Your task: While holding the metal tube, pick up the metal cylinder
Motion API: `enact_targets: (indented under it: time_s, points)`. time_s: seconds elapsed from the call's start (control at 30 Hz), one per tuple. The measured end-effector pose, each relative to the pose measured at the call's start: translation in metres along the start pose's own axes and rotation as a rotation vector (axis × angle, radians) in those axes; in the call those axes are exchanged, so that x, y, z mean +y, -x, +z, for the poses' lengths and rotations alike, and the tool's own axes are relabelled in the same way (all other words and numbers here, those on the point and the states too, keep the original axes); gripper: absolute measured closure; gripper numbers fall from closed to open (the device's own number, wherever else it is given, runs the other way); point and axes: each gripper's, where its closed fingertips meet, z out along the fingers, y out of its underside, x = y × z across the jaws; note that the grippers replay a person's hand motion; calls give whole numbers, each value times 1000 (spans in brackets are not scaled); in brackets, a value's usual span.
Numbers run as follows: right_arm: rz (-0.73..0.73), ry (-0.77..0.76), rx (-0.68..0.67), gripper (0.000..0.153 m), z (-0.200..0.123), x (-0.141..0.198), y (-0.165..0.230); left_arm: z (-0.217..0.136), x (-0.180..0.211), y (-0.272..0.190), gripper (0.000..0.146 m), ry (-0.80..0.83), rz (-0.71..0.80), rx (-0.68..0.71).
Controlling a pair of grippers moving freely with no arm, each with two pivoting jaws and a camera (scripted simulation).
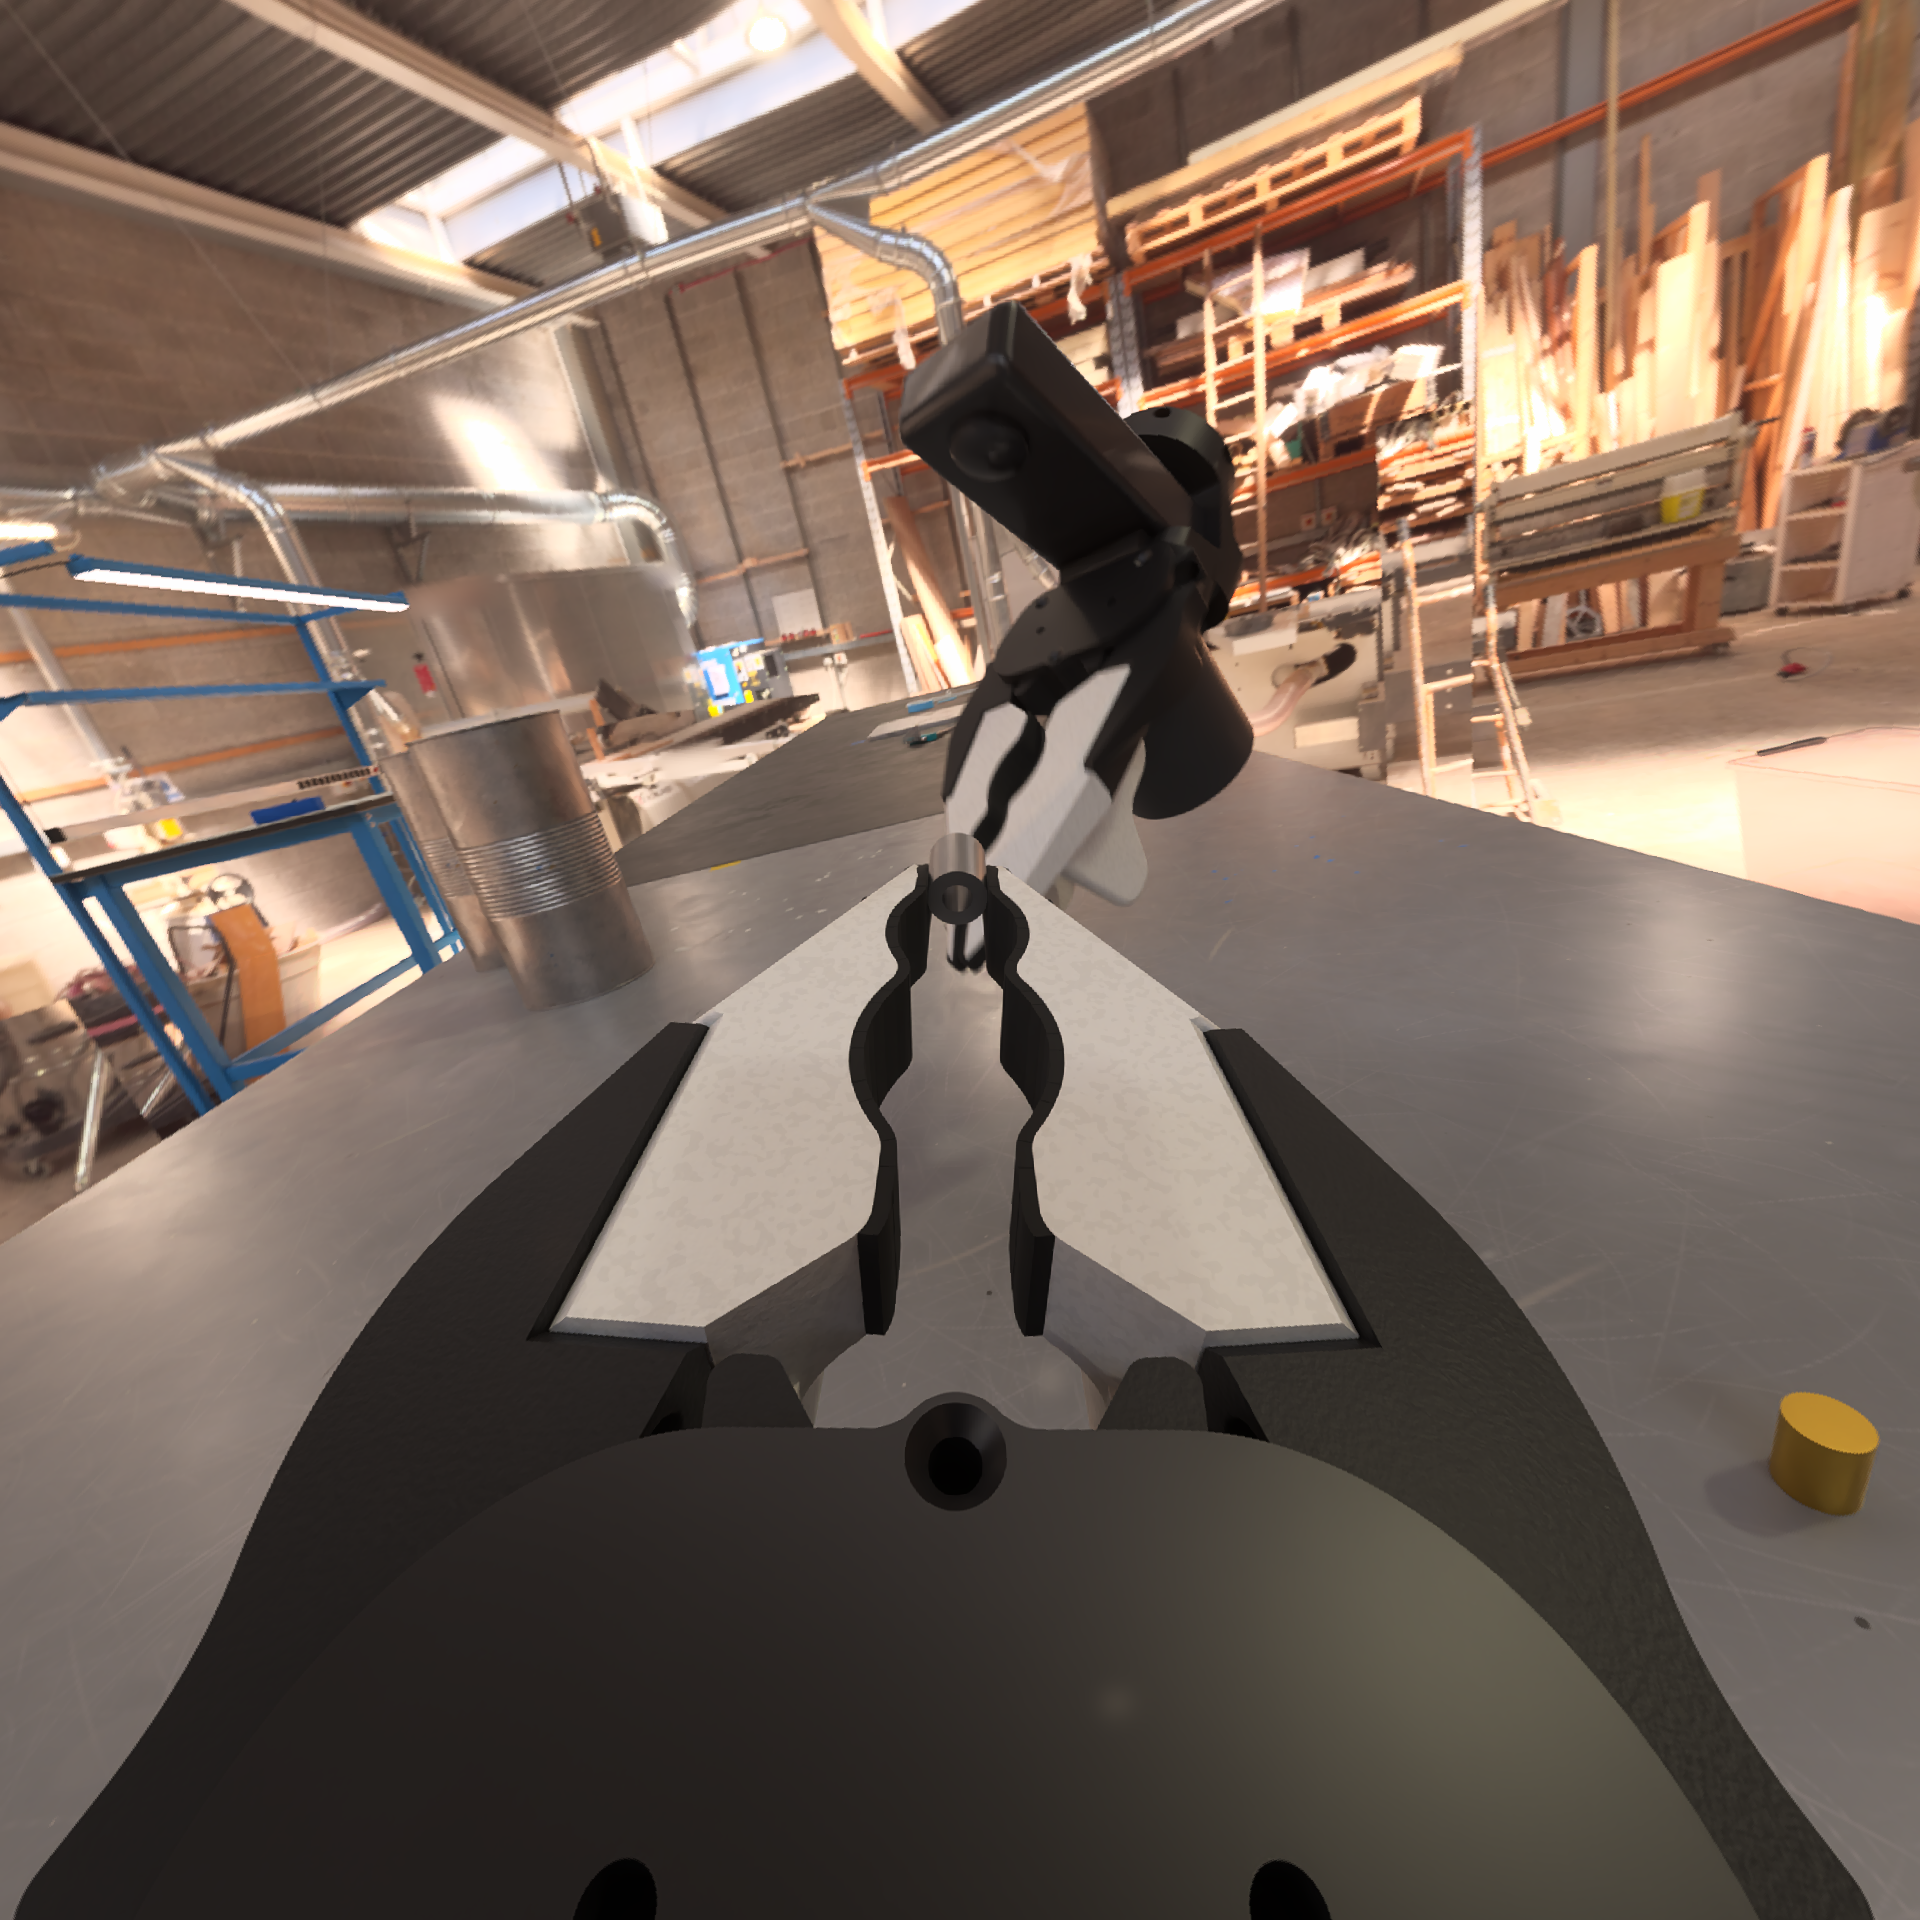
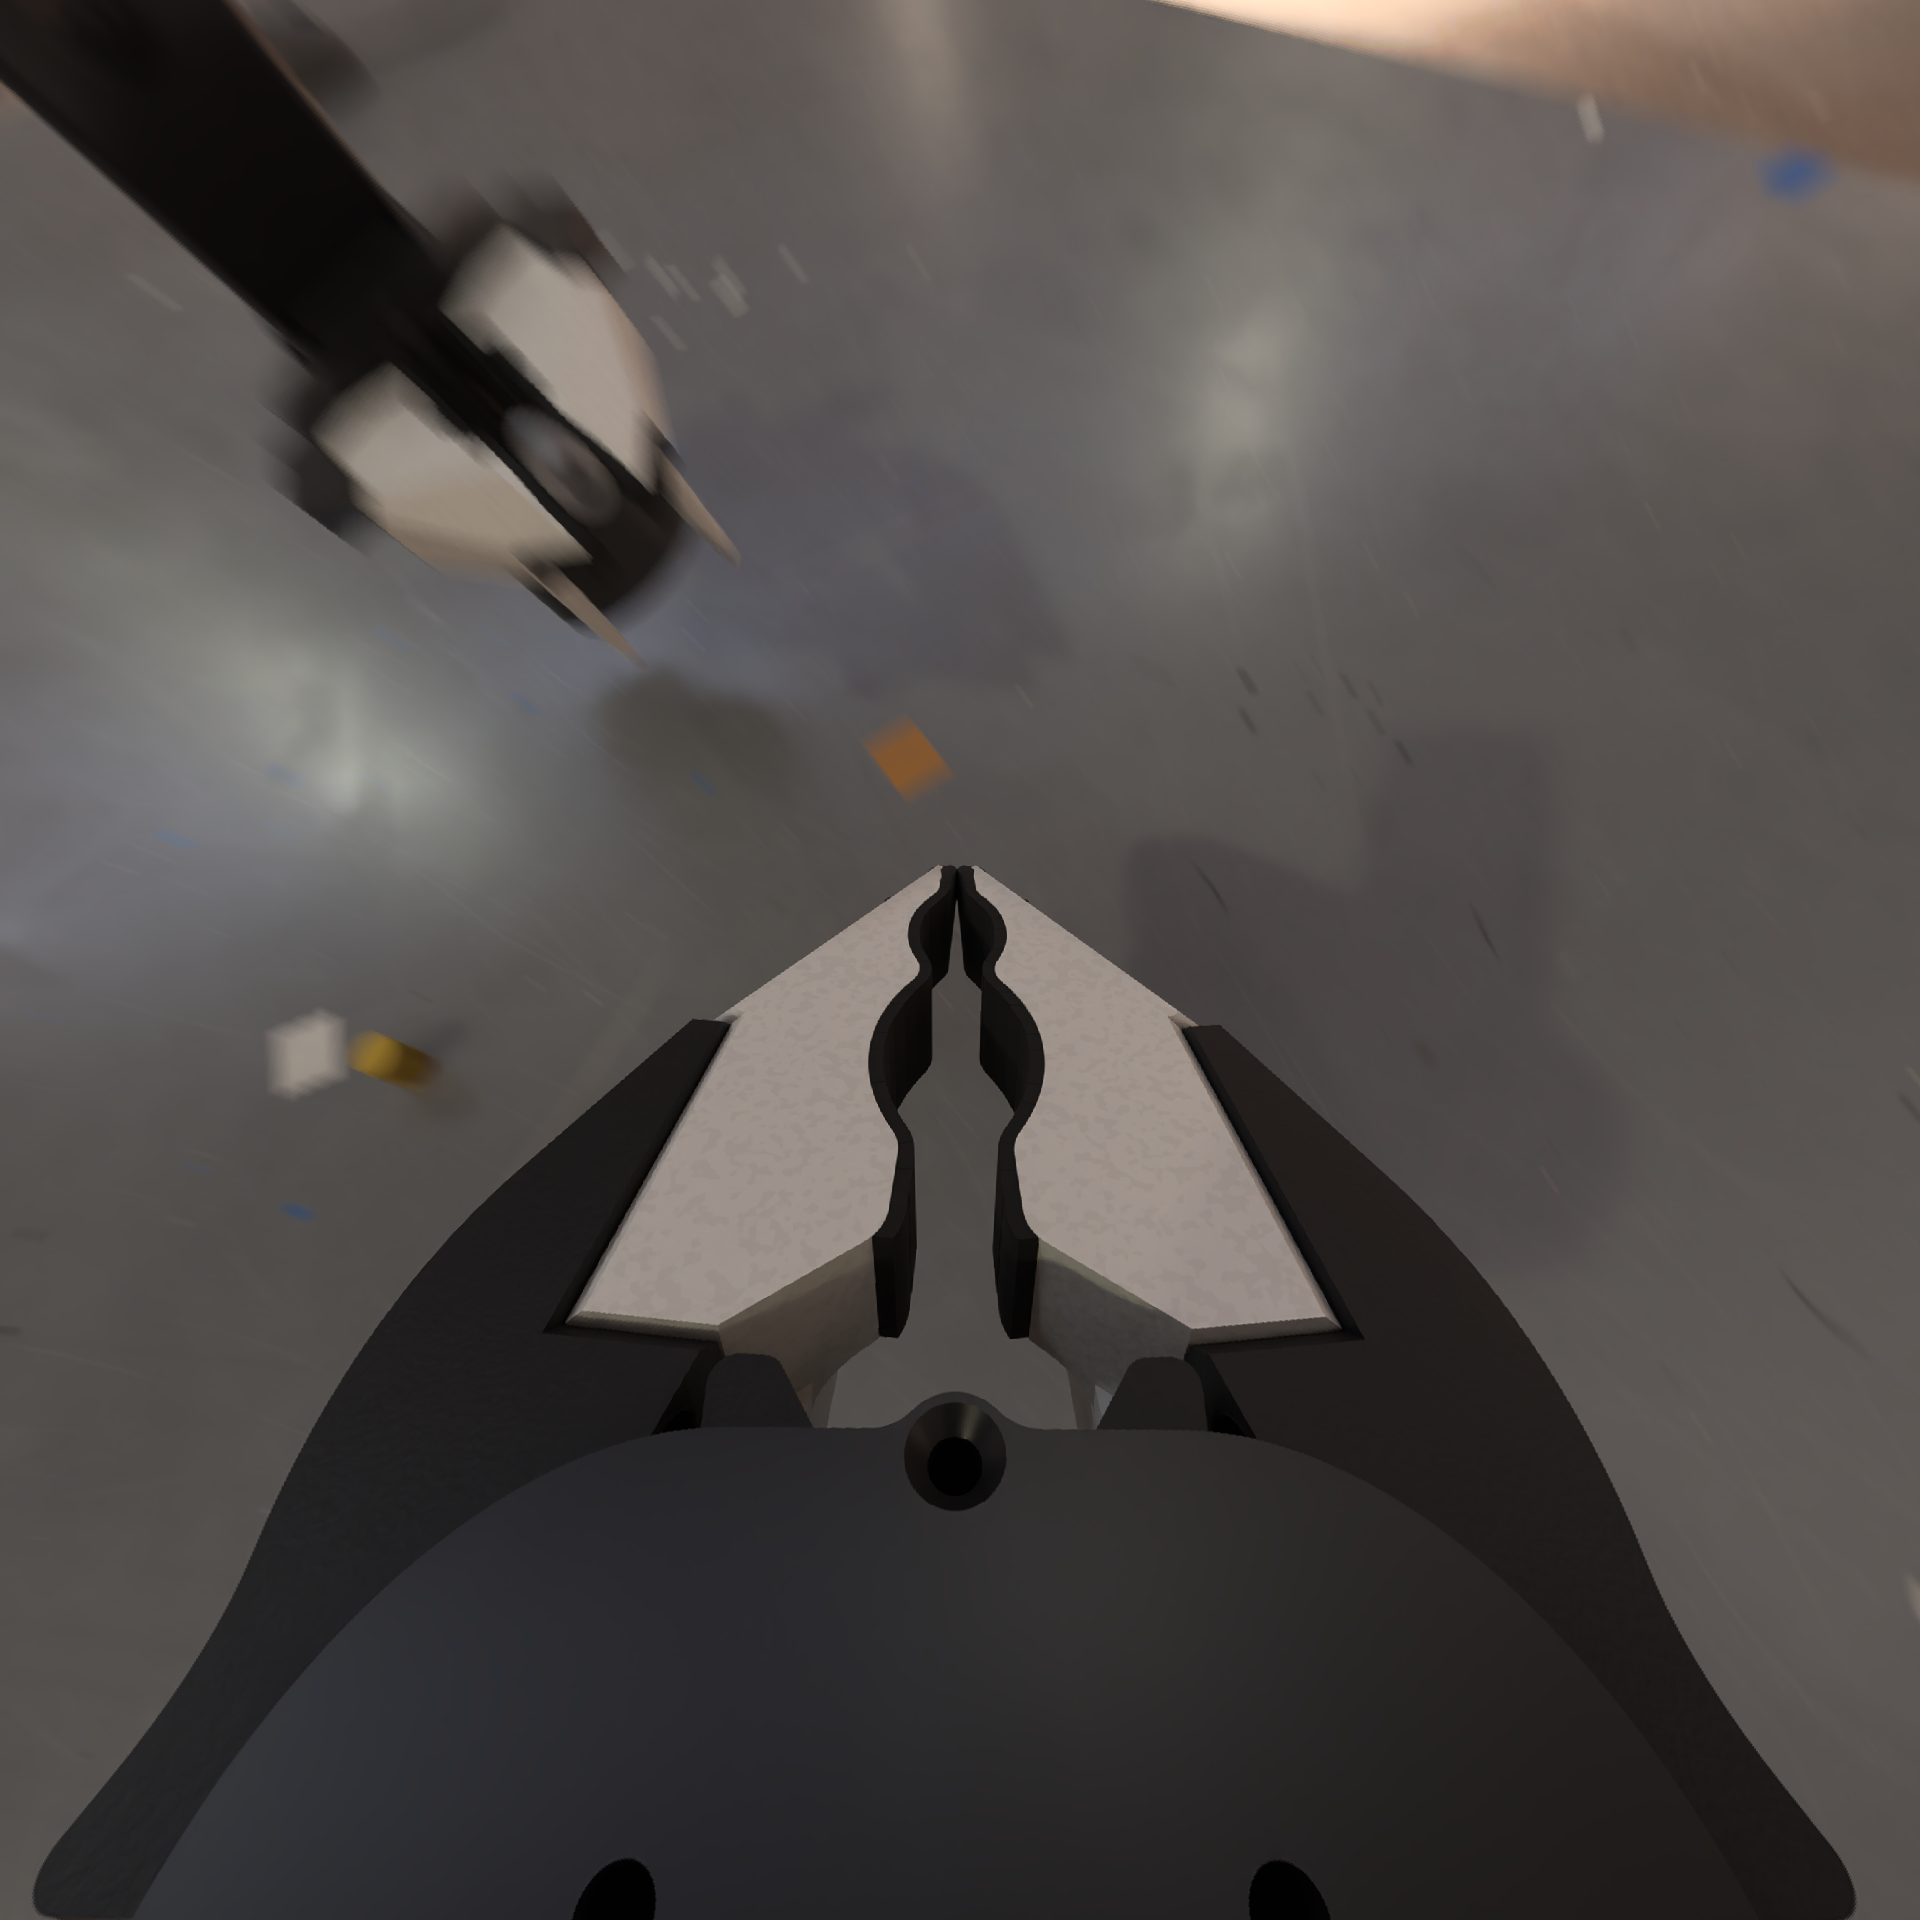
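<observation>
Left wrist view: my left gripper (image 1: 956, 896) pinches the metal tube (image 1: 957, 881) at its tips. My right gripper (image 2: 956, 871) is closed, empty; a gold cylinder (image 1: 1823, 1451) sits at four o'clock on the table (image 1: 1455, 1091).

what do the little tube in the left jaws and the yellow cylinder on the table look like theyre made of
Tube: likely polished steel, silvery with bright highlights, open hollow end. Cylinder: probably brass, golden-yellow with a soft satin sheen, solid flat top. Table: grey, faintly scratched, possibly metal.

Your metal tube (image 1: 957, 878) looks polished, glossy steel w/ a dark bore. Left claw (image 1: 956, 914): speckled matt white plates, matt black plastic frame (pads smooth). Counter (image 1: 1455, 1091) is dull grey, finely scratched. Yellow cylinder (image 1: 1823, 1451) looks brushed brass, satin sheen.
</observation>
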Motion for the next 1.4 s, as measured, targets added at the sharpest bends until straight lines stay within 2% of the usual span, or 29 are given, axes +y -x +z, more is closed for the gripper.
enact_targets:
  time_s: [0.07,0.13,0.2,0.27,0.4,0.47,0.6,0.83,0.93,1.07,1.27,1.4]
  points:
    - [1,133,82,153,1,33,-19,-1,2,4,137,15,-7,-20]
    - [1,177,21,150,5,57,-19,-2,2,7,137,15,-11,-37]
    - [12,187,-65,140,7,73,-13,-3,1,10,137,12,-17,-46]
    - [-51,202,-123,133,7,81,-6,-2,2,9,137,11,-26,-41]
    - [-232,277,-134,128,8,87,-13,-1,4,6,137,16,-28,-18]
    - [-217,313,-183,126,11,90,-14,-1,4,6,137,17,-26,-16]
    - [-170,289,-297,119,18,88,-2,-1,4,7,137,15,-32,-16]
    - [-102,322,-299,116,7,96,19,0,5,4,137,20,-35,-4]
    - [-133,312,-311,118,2,95,26,1,5,3,137,24,-37,3]
    - [-256,245,-220,129,5,85,6,1,5,0,137,22,-27,17]
    - [-387,237,-389,130,15,85,13,1,4,-4,137,10,-27,49]
    - [-419,260,-390,139,22,89,15,1,3,-5,137,-2,-52,66]
